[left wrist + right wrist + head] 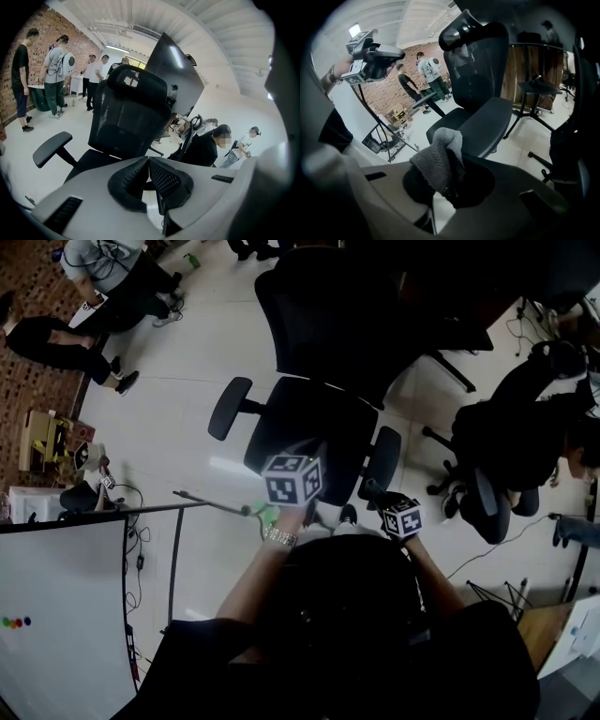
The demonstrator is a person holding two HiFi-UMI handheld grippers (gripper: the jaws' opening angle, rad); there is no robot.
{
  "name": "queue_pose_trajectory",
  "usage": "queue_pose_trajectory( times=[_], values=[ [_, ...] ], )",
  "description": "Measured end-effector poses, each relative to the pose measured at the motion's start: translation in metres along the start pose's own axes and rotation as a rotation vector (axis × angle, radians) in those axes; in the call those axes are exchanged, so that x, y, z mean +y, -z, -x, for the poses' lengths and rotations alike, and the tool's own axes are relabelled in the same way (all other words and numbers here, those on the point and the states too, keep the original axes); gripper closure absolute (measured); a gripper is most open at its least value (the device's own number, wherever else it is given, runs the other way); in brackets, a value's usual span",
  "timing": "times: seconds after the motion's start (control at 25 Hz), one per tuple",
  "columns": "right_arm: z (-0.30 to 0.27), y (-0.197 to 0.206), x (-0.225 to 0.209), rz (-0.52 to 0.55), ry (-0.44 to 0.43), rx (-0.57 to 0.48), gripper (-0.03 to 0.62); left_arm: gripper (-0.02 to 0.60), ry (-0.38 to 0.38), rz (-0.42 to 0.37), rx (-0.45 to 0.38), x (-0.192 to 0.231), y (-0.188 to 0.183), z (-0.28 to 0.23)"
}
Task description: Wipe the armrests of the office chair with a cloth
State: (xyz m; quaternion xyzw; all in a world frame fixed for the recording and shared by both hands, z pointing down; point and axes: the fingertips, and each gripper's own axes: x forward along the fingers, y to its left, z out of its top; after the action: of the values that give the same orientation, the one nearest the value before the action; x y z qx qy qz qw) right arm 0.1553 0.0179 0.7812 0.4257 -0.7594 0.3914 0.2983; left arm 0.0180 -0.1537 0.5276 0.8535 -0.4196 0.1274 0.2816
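We look down on a black office chair with a mesh back [309, 432]. It stands on a pale tiled floor [178, 437], well away from the floor's edges, with the front of its seat towards us. A padded black armrest juts out on each side. The left armrest [230, 407] reaches towards the floor's left edge, and the right armrest [383, 460] lies nearer to us on the right.

The right tool [450, 180] is pinching a grey knitted cloth [440, 157], which bunches into a soft fold above the jaws. In the head view this tool hangs just beside the near end of the right armrest. The right gripper view shows the fold in open air before the seat, so we judge it is not yet touching.

The left tool [149, 174] has its ribbed black pads pressed together with nothing between them. It hovers over the seat's front edge and points at the backrest.

We judge that wiping has not begun and the step in hand is bringing the cloth onto the right armrest. To do it well, we would lower the tool so that the soft fold meets the pad's top, not the hard jaws. Then we would draw it along the pad's whole length and round its curved edges. The chair probably swivels, so light, even pressure suits, and the left tool could brace the seat. A firm pinch stops the cloth slipping out. The left armrest comes afterwards.
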Motion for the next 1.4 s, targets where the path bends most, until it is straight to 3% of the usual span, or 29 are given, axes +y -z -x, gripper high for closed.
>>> queue_pose_trajectory(
  times=[0.2, 0.56, 0.68, 0.84, 0.92, 1.04, 1.24, 1.4],
  values=[
    [0.001, -0.014, -0.034, -0.030, 0.089, 0.041, 0.545, 0.580, -0.012, 0.003, -0.008, 0.005, -0.001, 0.005],
    [0.006, -0.032, -0.074, -0.049, 0.106, 0.078, 0.546, 0.580, -0.018, 0.000, -0.014, 0.000, -0.002, 0.004],
    [0.006, -0.064, -0.110, -0.052, 0.193, 0.046, 0.545, 0.580, -0.021, -0.003, -0.009, -0.002, -0.002, 0.005],
    [0.003, -0.126, -0.169, -0.135, 0.279, -0.048, 0.545, 0.580, -0.023, -0.008, 0.001, -0.005, 0.003, 0.008],
    [-0.004, -0.136, -0.185, -0.183, 0.284, -0.029, 0.545, 0.580, -0.030, -0.010, 0.008, -0.005, 0.006, 0.009],
    [-0.012, -0.131, -0.189, -0.224, 0.279, -0.025, 0.543, 0.580, -0.047, 0.003, 0.010, 0.001, 0.010, 0.013],
    [-0.004, -0.110, -0.175, -0.323, 0.255, -0.135, 0.543, 0.580, -0.077, 0.031, -0.008, 0.024, 0.008, 0.018],
    [0.005, -0.074, -0.154, -0.324, 0.242, -0.112, 0.543, 0.580, -0.083, 0.047, -0.028, 0.032, 0.003, 0.020]
  ],
)
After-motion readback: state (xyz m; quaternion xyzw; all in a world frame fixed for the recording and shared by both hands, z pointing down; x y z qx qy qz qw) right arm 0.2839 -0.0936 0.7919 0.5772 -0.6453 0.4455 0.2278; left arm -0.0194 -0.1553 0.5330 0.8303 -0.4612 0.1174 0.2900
